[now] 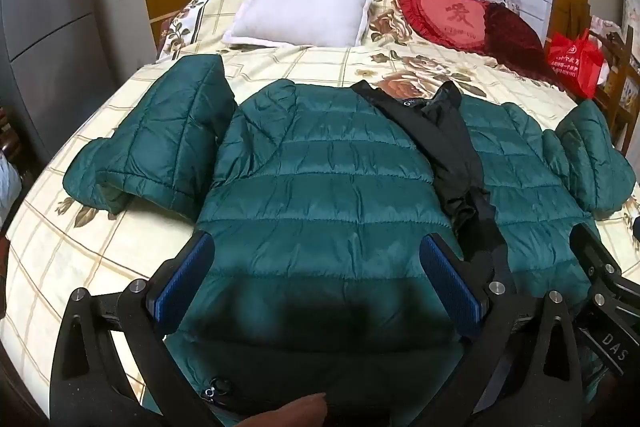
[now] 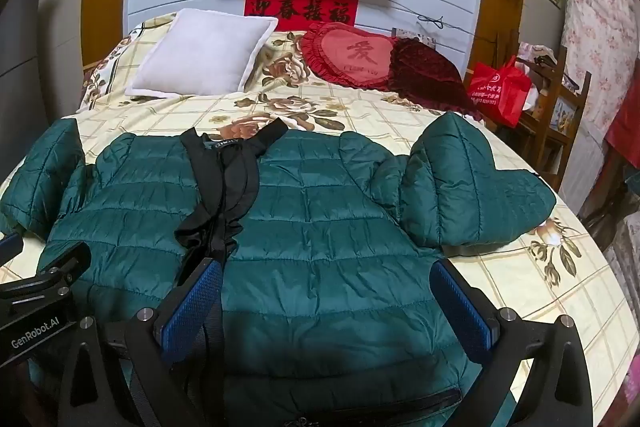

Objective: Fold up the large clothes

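Observation:
A dark green quilted puffer jacket [image 1: 328, 187] lies flat, front up, on the bed; it also shows in the right wrist view [image 2: 328, 227]. Its black collar and zip strip [image 1: 448, 139] run down the middle. Both sleeves are folded up beside the body: the left sleeve [image 1: 160, 155] and the right sleeve [image 2: 468, 191]. My left gripper [image 1: 316, 275] is open, hovering over the jacket's lower left half. My right gripper [image 2: 328, 299] is open over the lower right half, its left pad [image 2: 196, 303] by the zip strip. Each gripper shows at the edge of the other's view.
The bed has a cream floral sheet [image 1: 80, 247]. A white pillow [image 1: 304, 7] and a red heart cushion [image 1: 448, 15] lie at the head. A red bag [image 2: 500, 87] sits on a wooden chair to the right. A grey cabinet [image 1: 44, 27] stands on the left.

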A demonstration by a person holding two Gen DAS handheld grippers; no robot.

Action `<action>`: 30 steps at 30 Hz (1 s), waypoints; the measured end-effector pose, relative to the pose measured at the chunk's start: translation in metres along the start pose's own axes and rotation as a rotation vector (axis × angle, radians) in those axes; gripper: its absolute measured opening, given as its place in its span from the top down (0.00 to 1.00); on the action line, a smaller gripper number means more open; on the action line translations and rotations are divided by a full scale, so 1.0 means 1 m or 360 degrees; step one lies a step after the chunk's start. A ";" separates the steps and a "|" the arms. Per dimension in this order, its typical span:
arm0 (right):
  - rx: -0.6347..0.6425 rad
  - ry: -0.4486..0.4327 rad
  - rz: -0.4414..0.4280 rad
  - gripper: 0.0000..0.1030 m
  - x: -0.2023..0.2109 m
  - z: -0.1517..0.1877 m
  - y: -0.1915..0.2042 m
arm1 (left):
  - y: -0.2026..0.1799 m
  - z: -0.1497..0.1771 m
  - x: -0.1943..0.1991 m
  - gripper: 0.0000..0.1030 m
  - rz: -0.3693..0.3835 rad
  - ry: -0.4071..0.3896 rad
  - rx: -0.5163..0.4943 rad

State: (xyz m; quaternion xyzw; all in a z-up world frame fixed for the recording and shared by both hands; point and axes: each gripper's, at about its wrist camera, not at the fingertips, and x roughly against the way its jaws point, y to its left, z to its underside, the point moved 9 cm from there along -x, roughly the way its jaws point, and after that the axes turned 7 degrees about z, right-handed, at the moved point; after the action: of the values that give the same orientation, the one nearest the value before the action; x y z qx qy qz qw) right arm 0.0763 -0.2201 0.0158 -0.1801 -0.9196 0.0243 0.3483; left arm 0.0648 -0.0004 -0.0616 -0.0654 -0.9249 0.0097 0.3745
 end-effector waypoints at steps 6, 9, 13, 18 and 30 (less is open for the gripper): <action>0.0000 -0.0003 0.0002 0.00 0.000 0.000 0.000 | 0.000 -0.003 -0.001 0.00 0.0002 -0.0001 -0.0008; 0.0003 -0.0003 0.0004 0.00 0.000 0.000 0.000 | 0.001 -0.001 0.004 0.00 -0.0003 -0.0018 0.0001; 0.0005 0.0000 0.0000 0.00 0.000 0.000 0.001 | 0.000 0.000 0.003 0.00 -0.0010 -0.0014 -0.0006; 0.0000 -0.0004 0.0000 0.00 0.000 0.000 -0.001 | 0.000 0.005 0.003 0.00 -0.0011 -0.0015 -0.0005; 0.0008 0.0012 0.0015 0.00 -0.002 0.001 -0.002 | -0.002 0.005 0.000 0.00 -0.0009 -0.0009 -0.0008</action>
State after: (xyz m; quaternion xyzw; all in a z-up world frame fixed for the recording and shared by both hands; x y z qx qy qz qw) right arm 0.0763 -0.2225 0.0138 -0.1836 -0.9173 0.0277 0.3522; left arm 0.0606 -0.0017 -0.0653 -0.0636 -0.9261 0.0065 0.3718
